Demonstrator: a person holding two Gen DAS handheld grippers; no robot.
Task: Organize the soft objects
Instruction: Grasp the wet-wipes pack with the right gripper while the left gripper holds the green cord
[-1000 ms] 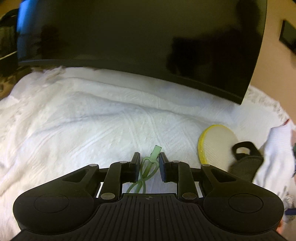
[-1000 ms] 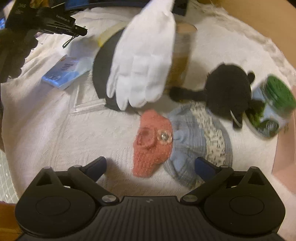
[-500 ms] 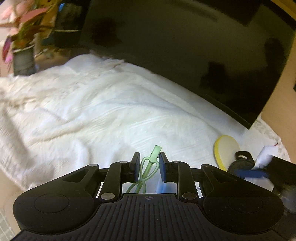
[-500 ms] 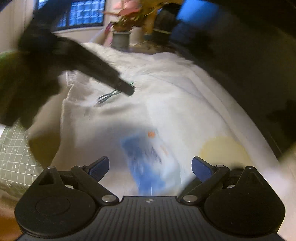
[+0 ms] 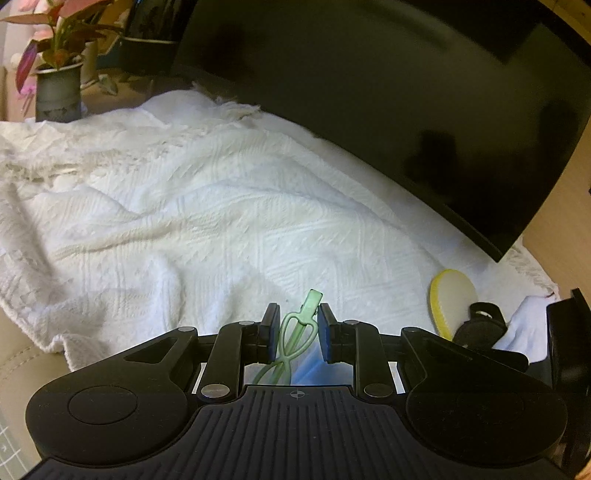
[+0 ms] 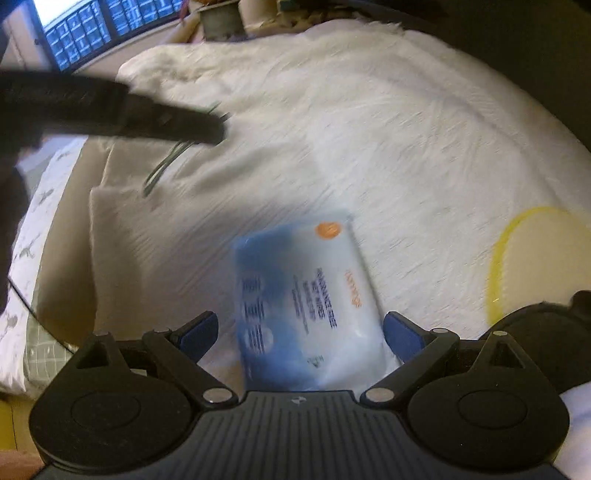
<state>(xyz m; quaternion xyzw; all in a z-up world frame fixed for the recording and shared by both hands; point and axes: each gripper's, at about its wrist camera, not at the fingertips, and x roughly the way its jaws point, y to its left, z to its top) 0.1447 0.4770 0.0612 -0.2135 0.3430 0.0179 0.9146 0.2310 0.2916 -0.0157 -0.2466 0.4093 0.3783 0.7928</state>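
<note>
My left gripper (image 5: 295, 334) is shut on a pale green hair clip (image 5: 297, 332) and holds it above the white knitted blanket (image 5: 192, 221). The right wrist view shows it as a dark blurred arm (image 6: 110, 114) at the upper left. My right gripper (image 6: 299, 332) is open, and a blue and white wet wipes pack (image 6: 303, 302) lies on the blanket between its fingers. A round yellow-edged pad (image 5: 452, 301) lies to the right, with a black item (image 5: 480, 325) and a white glove (image 5: 524, 325) beside it. The pad also shows in the right wrist view (image 6: 535, 258).
A large black monitor (image 5: 406, 110) leans over the back of the blanket. A potted plant (image 5: 55, 74) stands at the far left. A window (image 6: 92, 29) shows beyond the blanket. The blanket's left edge drops onto a tan surface (image 6: 66, 240).
My right gripper has swung left from the knitted hats, black plush toy and glove, and now stands over the wipes pack. My left gripper has turned left and drawn back, still holding the clip.
</note>
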